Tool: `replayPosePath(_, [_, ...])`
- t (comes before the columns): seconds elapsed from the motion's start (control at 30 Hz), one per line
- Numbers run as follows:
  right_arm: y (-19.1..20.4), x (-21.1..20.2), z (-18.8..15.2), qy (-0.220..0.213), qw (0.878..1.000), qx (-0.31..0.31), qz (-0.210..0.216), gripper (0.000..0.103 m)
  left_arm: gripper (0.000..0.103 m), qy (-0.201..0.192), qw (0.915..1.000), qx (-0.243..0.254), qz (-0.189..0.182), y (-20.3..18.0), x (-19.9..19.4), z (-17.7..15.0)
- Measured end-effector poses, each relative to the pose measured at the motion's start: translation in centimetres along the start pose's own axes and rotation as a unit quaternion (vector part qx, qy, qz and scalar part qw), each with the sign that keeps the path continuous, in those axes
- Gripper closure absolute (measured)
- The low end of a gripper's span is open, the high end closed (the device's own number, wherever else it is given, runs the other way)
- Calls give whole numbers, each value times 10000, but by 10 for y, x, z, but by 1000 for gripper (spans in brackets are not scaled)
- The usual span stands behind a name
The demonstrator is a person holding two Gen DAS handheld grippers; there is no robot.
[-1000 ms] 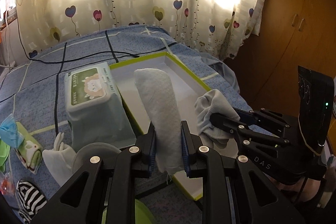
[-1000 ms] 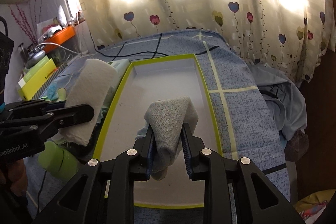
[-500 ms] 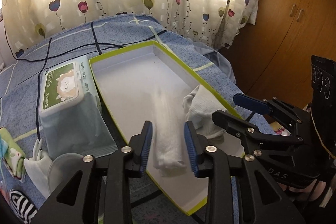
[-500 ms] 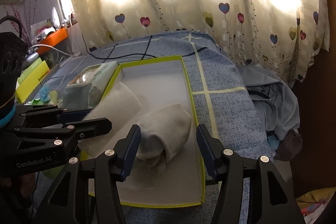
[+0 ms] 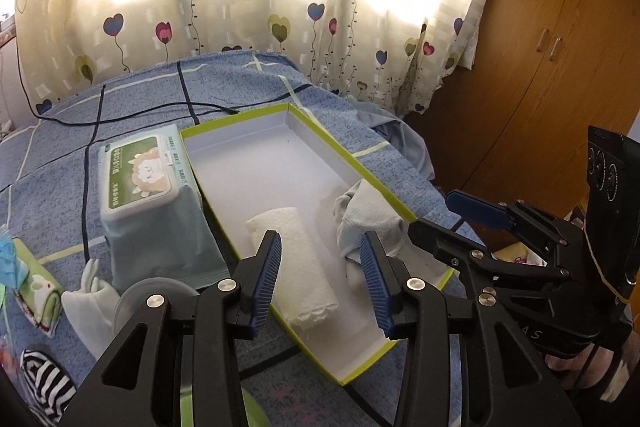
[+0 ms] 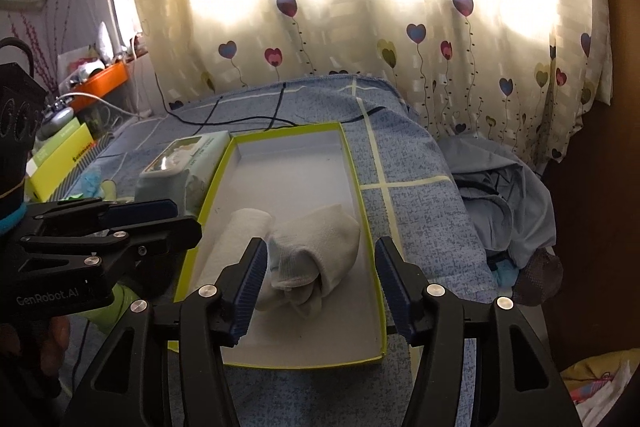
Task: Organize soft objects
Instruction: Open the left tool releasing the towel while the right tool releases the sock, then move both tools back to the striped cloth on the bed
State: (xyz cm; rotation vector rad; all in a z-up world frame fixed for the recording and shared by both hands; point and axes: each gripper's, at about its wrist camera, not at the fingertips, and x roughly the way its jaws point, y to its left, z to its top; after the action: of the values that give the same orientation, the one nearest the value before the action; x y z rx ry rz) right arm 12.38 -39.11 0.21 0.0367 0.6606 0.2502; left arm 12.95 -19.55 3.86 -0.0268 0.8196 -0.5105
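A shallow white box with a lime-green rim (image 5: 320,131) (image 6: 362,203) lies on the blue bed. Inside it a rolled white cloth (image 5: 296,259) (image 6: 232,239) lies beside a bundled pale grey cloth (image 5: 366,219) (image 6: 316,255). My left gripper (image 5: 320,279) is open and empty, just above the near end of the rolled cloth. My right gripper (image 6: 320,287) is open and empty, just behind the bundled cloth. Each gripper also shows in the other's view, the right one (image 5: 472,227) and the left one (image 6: 156,223).
A pack of wet wipes (image 5: 144,195) stands left of the box. More soft items lie at the left: a white glove (image 5: 86,303), a striped cloth (image 5: 44,383), a green pouch (image 5: 36,291). Rumpled blue fabric (image 6: 500,203) lies right of the box. A wooden wardrobe (image 5: 560,47) stands at the right.
Both grippers opened and let go of their cloths, which now lie in the box. Both grippers have drawn back and up a little.
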Motion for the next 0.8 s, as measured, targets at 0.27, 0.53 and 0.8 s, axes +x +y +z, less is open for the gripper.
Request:
replayPosePath(0.27, [22, -19, 1, -100, 9999, -138, -19, 47, 60, -241, 9996, -33, 154, 6, -31, -10])
replayPosePath(0.53, [49, -35, -1, -150, 9993, -317, 97, 47, 60, -370, 9987, -109, 342, 18, -59, -26])
replayPosePath(0.8, [78, -41, -3, -115, 9981, -517, 315, 47, 60, -500, 9972, -283, 486, 34, -81, -42])
